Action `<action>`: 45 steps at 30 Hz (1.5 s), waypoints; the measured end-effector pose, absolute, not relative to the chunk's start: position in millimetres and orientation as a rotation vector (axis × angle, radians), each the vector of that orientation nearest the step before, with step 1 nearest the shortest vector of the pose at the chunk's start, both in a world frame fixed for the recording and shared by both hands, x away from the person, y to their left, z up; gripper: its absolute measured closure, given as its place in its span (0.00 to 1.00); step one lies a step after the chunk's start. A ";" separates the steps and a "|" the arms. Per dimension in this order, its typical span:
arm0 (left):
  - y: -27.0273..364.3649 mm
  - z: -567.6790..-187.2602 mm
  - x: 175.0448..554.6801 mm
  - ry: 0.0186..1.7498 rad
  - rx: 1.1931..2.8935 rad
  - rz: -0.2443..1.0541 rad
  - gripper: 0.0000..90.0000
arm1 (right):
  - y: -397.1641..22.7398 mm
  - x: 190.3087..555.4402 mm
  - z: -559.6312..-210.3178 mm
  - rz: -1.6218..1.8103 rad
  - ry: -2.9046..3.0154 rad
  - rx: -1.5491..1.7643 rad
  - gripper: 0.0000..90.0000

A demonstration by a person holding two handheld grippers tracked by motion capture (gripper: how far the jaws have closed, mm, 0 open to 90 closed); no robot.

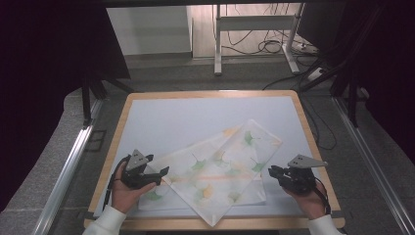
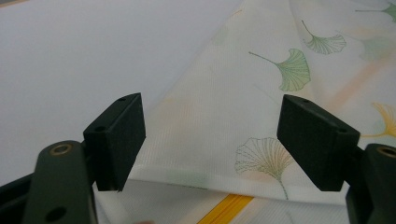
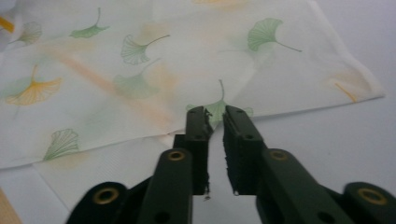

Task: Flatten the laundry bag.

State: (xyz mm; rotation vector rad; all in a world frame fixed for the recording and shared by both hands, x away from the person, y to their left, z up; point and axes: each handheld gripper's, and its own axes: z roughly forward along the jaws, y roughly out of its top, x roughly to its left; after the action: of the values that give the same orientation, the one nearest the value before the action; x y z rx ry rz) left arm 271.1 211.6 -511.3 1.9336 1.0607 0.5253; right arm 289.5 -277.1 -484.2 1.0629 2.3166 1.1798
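A white cloth (image 1: 215,171) printed with ginkgo leaves lies folded on the near half of a pale mat (image 1: 186,115) on a wood-edged table (image 1: 306,128). The left gripper (image 1: 164,171) stands wide open over the cloth's left edge. The right gripper (image 1: 270,171), jaws nearly closed with a slim gap, holds nothing at the cloth's right edge. Cables (image 1: 274,46) trail on the floor beyond.

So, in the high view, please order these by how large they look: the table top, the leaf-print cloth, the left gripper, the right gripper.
1. table top
2. leaf-print cloth
3. left gripper and right gripper: they look about alike, so I do not rank them.
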 end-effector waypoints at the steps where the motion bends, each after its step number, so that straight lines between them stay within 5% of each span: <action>1: 211.2 -511.5 270.5 1.058 1.928 0.528 0.26 | -277.1 289.4 -484.0 1.177 2.329 1.059 0.94; 18: 192.8 -502.5 260.6 0.962 1.958 0.522 0.28 | -262.7 286.0 -491.0 1.150 2.458 1.006 0.99; 45: 119.5 -506.3 236.7 0.699 2.088 0.281 0.26 | -229.5 289.4 -510.7 1.071 2.601 0.962 0.99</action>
State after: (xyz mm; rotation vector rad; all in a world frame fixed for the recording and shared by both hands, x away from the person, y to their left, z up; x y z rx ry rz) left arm 236.7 119.5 -506.3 2.0876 0.6988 0.2811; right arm 289.4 -229.5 -510.7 0.9622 2.6008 1.0710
